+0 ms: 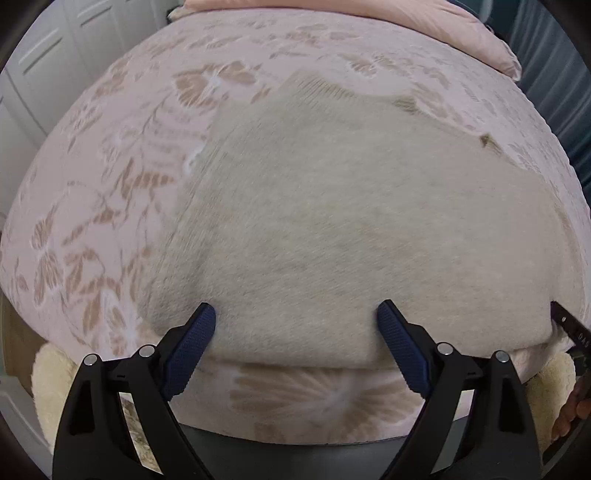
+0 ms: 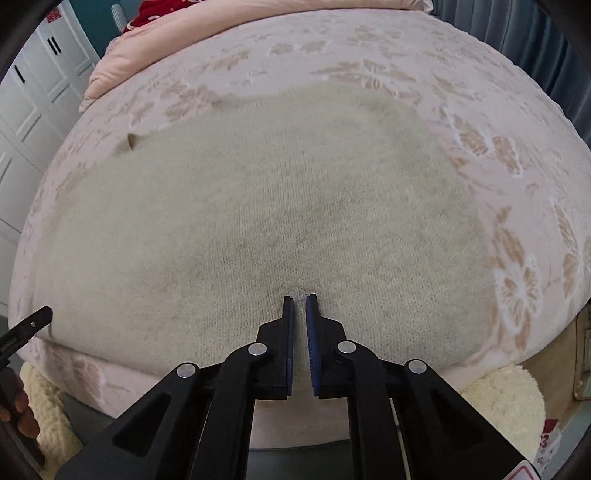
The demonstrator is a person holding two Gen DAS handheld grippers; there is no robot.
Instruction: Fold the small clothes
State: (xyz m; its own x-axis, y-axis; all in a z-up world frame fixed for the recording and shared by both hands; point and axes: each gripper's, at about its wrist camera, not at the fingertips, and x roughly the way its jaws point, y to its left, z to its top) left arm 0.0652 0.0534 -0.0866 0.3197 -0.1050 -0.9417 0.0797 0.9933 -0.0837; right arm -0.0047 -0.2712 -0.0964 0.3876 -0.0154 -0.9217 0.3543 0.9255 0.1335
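A cream knitted garment [image 1: 332, 221] lies spread flat on a pink floral bedspread [image 1: 110, 184]. My left gripper [image 1: 295, 317] is open, its blue pads over the garment's near edge, holding nothing. In the right wrist view the same garment [image 2: 277, 206] fills the middle of the bed. My right gripper [image 2: 300, 301] has its jaws almost together over the garment's near edge, with a thin gap between the pads; I see no cloth in the gap. The right gripper's tip shows at the left wrist view's right edge [image 1: 565, 321], and the left gripper's tip at the right wrist view's left edge [image 2: 33, 325].
A pink pillow [image 1: 461, 26] lies at the head of the bed, also in the right wrist view [image 2: 147, 48]. White wardrobe doors [image 2: 33, 96] stand on the left. A cream fluffy rug [image 2: 502, 402] lies on the floor by the bed's near edge.
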